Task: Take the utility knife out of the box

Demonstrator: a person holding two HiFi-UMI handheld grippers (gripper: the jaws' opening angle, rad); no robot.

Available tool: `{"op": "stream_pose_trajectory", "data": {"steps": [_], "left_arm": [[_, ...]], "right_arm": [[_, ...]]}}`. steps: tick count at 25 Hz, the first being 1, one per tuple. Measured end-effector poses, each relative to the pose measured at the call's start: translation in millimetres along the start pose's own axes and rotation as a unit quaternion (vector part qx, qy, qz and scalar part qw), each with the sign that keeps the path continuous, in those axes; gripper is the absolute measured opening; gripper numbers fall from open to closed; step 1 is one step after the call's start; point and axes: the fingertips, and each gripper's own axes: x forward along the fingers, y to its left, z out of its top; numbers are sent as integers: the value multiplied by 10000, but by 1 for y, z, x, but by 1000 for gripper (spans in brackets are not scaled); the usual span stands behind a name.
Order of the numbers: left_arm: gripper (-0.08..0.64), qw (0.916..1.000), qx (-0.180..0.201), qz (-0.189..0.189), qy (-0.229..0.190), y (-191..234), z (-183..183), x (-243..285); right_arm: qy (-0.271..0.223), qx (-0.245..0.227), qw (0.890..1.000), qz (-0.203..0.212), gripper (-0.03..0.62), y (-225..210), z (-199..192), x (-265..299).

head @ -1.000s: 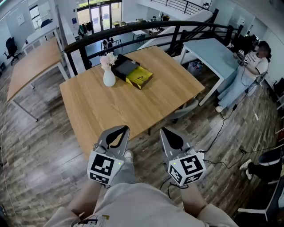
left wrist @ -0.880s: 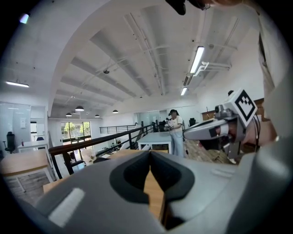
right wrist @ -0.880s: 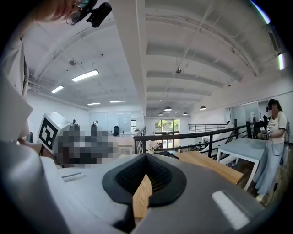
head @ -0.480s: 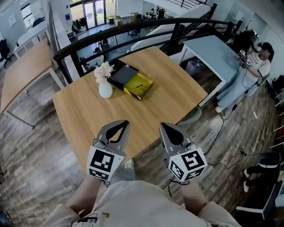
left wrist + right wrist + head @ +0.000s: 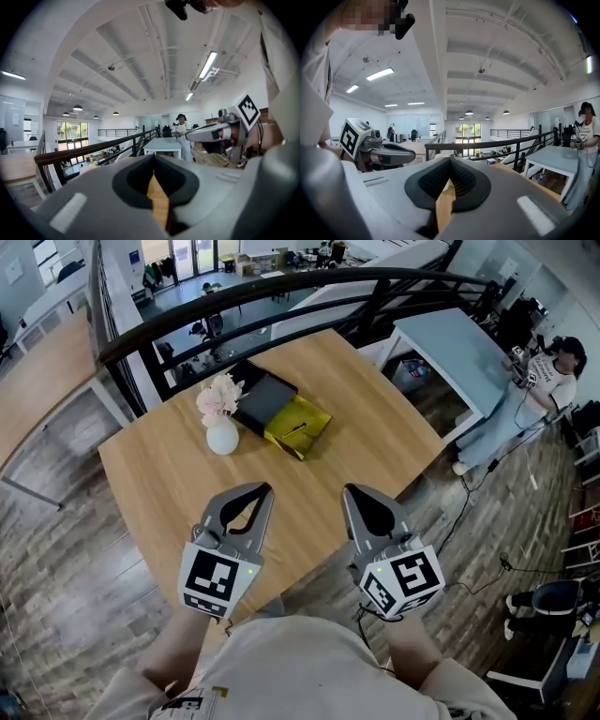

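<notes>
Wood table (image 5: 178, 488); left gripper (image 5: 266, 488) and right gripper (image 5: 348, 491) over its near edge, jaws pressed together, empty; yellow box (image 5: 309, 413) at far side, well apart from both; vase (image 5: 222, 435) beside it; knife (image 5: 294, 427) only a dark sliver inside the box, unclear.

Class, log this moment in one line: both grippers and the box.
left gripper: shut, empty | right gripper: shut, empty | yellow box: on table beside vase, untouched

Vase (image 5: 222, 435) on table (image 5: 366, 432), far side; box (image 5: 298, 425) just right of vase.
</notes>
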Motion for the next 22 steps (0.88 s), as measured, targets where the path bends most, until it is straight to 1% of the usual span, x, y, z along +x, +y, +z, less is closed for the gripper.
{"op": "stream_pose_trajectory", "data": {"steps": [5,12,14,16,19,20,22], "left_arm": [[2,9999,-92,45,58,16,-11,12],[2,9992,-156,300,211,31,-21,32],[2,9988,-228,363,243,31,-21,37],[2,9984,-309,404,265,30,-21,44],[2,9979,-318,470,310,29,-22,55],[2,9978,-316,488,317,30,-21,58],[2,9976,-328,512,318,31,-20,66]], "right_arm": [[170,-79,9998,85,0,-8,-13,26],[346,-118,9989,288,0,-28,-29,51],[405,-143,9985,352,0,-34,-34,54],[469,-53,9979,443,2,-42,-39,55],[565,293,9960,620,2,-56,-46,61],[591,280,9957,654,2,-60,-47,64],[629,107,9954,717,3,-67,-47,70]]}}
